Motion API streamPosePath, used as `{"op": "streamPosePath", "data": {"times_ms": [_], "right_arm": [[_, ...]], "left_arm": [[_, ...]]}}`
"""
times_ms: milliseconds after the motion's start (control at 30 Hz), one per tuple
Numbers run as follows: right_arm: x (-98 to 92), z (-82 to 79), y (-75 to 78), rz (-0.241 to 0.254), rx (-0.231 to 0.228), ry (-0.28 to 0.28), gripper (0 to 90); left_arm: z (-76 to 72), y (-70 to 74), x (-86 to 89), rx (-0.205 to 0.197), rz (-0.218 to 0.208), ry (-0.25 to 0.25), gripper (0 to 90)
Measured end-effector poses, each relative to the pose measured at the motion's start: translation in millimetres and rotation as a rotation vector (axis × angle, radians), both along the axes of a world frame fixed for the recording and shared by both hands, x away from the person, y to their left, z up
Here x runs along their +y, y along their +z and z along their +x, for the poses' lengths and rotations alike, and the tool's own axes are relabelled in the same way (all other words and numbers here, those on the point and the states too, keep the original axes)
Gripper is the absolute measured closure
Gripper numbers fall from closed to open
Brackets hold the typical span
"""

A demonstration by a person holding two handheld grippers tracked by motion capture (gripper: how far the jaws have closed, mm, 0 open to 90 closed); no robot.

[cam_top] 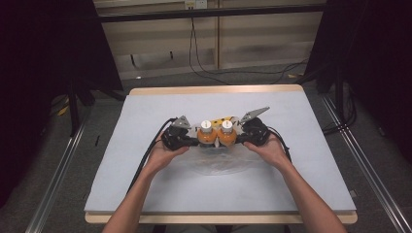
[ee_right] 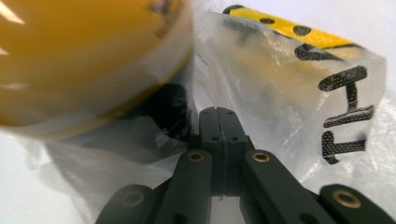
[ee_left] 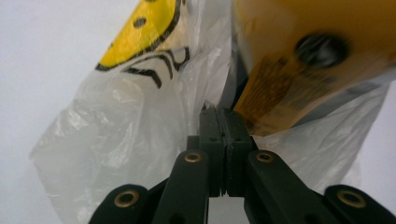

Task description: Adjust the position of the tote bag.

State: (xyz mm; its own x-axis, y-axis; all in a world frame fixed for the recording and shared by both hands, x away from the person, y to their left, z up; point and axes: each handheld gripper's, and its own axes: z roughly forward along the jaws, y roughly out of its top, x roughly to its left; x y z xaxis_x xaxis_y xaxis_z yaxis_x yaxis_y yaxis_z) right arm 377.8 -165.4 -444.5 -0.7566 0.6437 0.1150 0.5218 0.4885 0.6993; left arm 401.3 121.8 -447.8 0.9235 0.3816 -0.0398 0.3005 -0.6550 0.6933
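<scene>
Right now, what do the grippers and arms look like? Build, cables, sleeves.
Both grippers are black. The left gripper and right gripper each carry a grey three-cornered plate on top and trail black cables. Up close, the linkage arms have brass-coloured rivets and flat black pads. The forearms are bare, no sleeves or gloves.

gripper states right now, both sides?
Left gripper: closed, pinching the clear plastic bag.
Right gripper: closed, apparently pinching the same bag; the film between its jaws is hard to make out.
</scene>
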Motion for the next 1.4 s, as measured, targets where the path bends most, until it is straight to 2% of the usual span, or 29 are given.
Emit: {"op": "streamPosePath", "data": {"times_ms": [200, 233, 267, 333, 433, 467, 500, 600, 633, 700, 767, 900, 1000, 1067, 1133, 1200, 1333, 1400], "right_arm": [[5.2, 8.3, -10.9, -0.039, 0.025, 0.010, 90.0], [5.4, 9.5, -12.4, -0.037, 0.033, 0.012, 90.0], [5.8, 11.7, -15.3, -0.039, 0.050, 0.006, 90.0], [7.3, 13.8, -19.7, -0.063, 0.063, 0.007, 90.0], [9.7, 14.2, -26.3, -0.113, 0.088, 0.006, 90.0], [8.3, 13.9, -27.7, -0.114, 0.087, 0.004, 90.0], [6.3, 12.9, -27.6, -0.126, 0.067, 0.018, 90.0], [4.2, 10.3, -26.3, -0.146, 0.068, 0.019, 90.0], [0.4, 7.7, -25.2, -0.171, 0.057, 0.025, 90.0], [-3.0, 5.1, -24.9, -0.189, 0.041, 0.036, 90.0], [-6.5, 0.8, -22.9, -0.242, 0.015, 0.054, 90.0], [-14.1, -5.6, -20.6, -0.308, -0.009, 0.078, 90.0], [-18.2, -10.4, -18.7, -0.379, -0.033, 0.100, 90.0], [-19.1, -12.7, -17.3, -0.419, -0.033, 0.101, 90.0], [-20.1, -12.1, -16.8, -0.431, -0.037, 0.109, 90.0], [-24.6, -11.8, -15.5, -0.469, -0.032, 0.109, 90.0], [-31.6, -11.3, -15.1, -0.486, -0.029, 0.098, 90.0], [-36.5, -11.3, -14.6, -0.494, -0.032, 0.093, 90.0]], "left_arm": [[4.7, -7.0, -4.1, 0.001, 0.041, -0.008, 88.6], [4.3, -9.0, -5.7, -0.005, 0.060, -0.010, 88.6], [5.3, -8.7, -5.3, -0.008, 0.104, -0.038, 88.5], [2.7, -15.0, -9.3, -0.001, 0.120, -0.025, 88.5], [2.2, -16.7, -9.3, 0.000, 0.142, -0.036, 88.6], [0.8, -17.1, -9.6, -0.005, 0.151, -0.036, 88.6], [0.2, -17.5, -8.2, -0.009, 0.181, -0.050, 88.9], [0.3, -18.1, -5.9, 0.002, 0.179, -0.042, 89.5], [0.1, -17.9, -4.6, -0.014, 0.191, -0.042, 89.9], [-2.1, -16.7, -3.6, -0.040, 0.222, -0.046, 90.0], [-3.0, -16.1, -1.6, -0.060, 0.245, -0.041, 90.0], [-2.9, -15.1, 8.0, -0.050, 0.262, -0.034, 90.0], [-3.8, -13.6, 14.8, -0.050, 0.291, -0.044, 90.0], [-4.9, -13.3, 17.6, -0.049, 0.297, -0.045, 90.0], [-4.6, -12.6, 18.7, -0.053, 0.307, -0.053, 90.0], [-5.6, -13.0, 19.6, -0.046, 0.305, -0.044, 90.0], [-3.8, -11.6, 21.1, -0.057, 0.328, -0.058, 90.0], [-3.6, -11.3, 22.6, -0.068, 0.352, -0.033, 90.0]]}}
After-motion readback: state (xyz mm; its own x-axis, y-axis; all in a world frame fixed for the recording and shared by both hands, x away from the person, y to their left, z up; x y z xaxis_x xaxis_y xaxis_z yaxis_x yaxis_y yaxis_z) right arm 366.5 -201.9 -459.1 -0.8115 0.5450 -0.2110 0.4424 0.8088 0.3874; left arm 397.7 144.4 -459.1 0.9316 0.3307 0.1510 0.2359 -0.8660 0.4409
